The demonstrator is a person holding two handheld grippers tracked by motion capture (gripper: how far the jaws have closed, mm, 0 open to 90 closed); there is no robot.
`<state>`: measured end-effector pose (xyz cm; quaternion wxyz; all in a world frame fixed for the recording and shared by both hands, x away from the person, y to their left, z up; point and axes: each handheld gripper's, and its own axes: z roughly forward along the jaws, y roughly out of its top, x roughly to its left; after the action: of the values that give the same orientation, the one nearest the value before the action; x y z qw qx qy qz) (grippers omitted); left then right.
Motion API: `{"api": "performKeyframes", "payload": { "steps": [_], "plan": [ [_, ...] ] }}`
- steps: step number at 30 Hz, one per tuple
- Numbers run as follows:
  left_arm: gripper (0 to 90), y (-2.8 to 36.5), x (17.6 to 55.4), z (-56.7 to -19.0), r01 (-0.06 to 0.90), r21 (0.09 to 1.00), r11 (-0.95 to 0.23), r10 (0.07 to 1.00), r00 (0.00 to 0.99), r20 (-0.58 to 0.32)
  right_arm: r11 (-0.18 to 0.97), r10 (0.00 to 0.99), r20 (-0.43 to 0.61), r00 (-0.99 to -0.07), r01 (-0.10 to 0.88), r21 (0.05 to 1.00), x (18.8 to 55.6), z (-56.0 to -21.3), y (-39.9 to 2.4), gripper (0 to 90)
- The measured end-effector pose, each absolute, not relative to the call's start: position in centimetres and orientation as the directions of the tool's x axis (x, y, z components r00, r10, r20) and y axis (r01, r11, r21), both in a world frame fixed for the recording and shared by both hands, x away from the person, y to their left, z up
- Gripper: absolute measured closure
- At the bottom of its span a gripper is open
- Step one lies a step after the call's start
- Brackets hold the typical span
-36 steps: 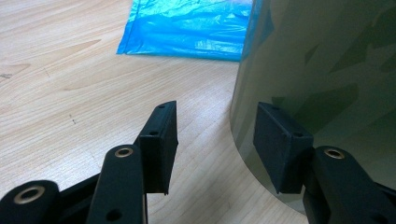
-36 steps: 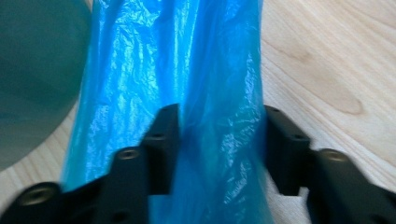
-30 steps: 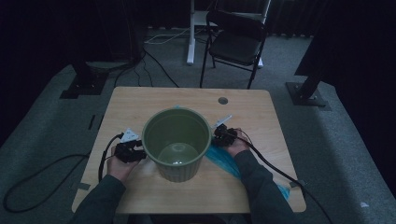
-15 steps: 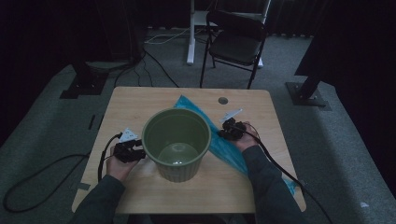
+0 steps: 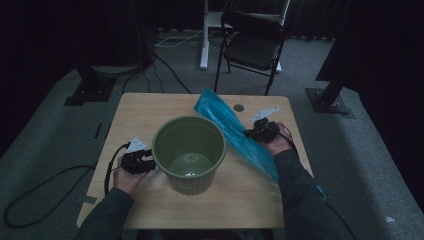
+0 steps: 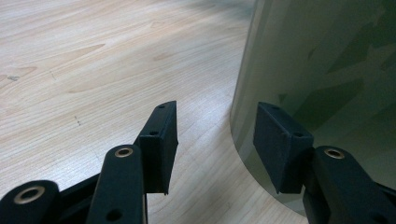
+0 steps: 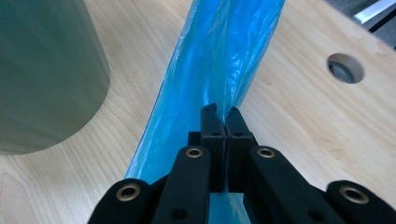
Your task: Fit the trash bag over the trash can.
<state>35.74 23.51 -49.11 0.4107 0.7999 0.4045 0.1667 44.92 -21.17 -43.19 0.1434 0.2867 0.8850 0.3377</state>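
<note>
Jaws clamped on blue bag point(image 7: 219, 60), right gripper point(image 7: 220, 112)

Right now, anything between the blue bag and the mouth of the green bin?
Nothing visible. The right gripper is shut on the blue bag, lifted beside the green bin. The bin's mouth is open; the left gripper sits open at its outer wall.

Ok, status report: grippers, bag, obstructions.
Right gripper shut on blue bag, lifted off table. Left gripper open beside green bin. Nothing blocking.
</note>
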Motion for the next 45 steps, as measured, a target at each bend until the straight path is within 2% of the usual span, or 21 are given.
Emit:
{"api": "performKeyframes", "payload": {
  "steps": [11,45],
  "plan": [
    [49.9,23.5,35.5,-48.9,0.51,0.795,-0.329,0.784,0.616,-0.071,0.605,0.583,-0.098,-0.806,0.351,0.714,43.7,-38.9,-23.3,89.5],
    [50.3,24.0,32.4,-47.6,0.465,0.809,-0.361,0.735,0.676,-0.061,0.622,0.455,-0.127,-0.881,0.212,0.754,40.4,-32.0,-25.6,89.5]
  ]
}}
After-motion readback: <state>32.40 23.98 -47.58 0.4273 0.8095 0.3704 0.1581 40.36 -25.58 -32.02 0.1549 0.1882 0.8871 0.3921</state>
